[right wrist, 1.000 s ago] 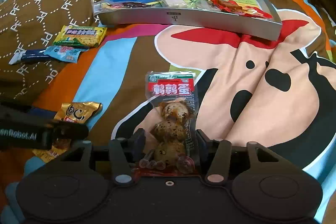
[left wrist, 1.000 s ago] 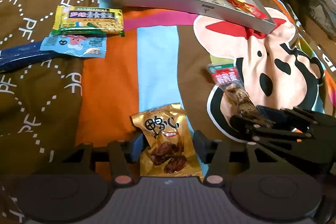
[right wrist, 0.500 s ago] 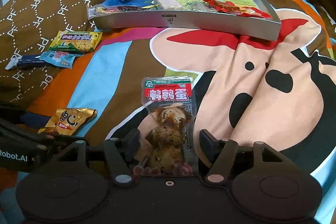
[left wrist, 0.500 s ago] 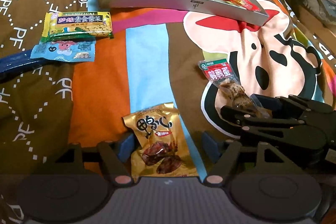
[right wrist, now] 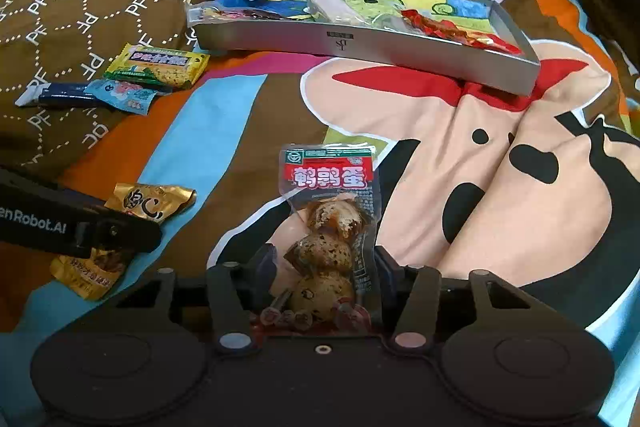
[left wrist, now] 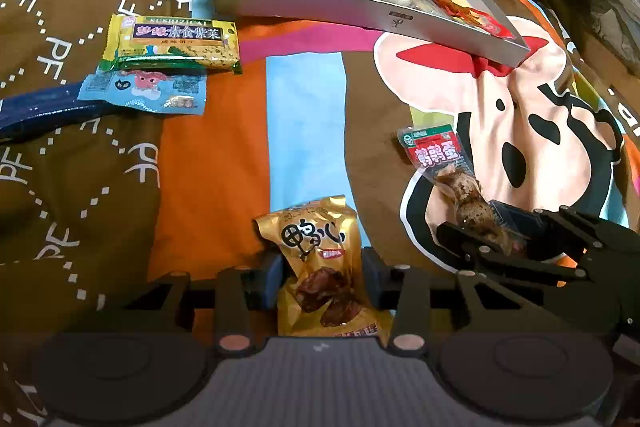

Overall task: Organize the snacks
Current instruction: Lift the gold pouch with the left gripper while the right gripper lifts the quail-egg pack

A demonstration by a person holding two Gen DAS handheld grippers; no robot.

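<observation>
Patterned bedspread [left wrist: 304, 131] under everything. Grey tray [right wrist: 360, 47] at far edge, several snacks inside. Left claw [left wrist: 320, 273] just closed, pinching gold packet [left wrist: 320, 259] at its lower half. Right claw [right wrist: 324, 269] just closed, pinching quail-egg packet [right wrist: 332, 227] (red label end pointing toward tray).

On the cartoon bedspread [right wrist: 460, 155] before me, the grey tray [right wrist: 360, 47] sits farthest; wrapped snacks [right wrist: 156, 67] lie left of it.
</observation>
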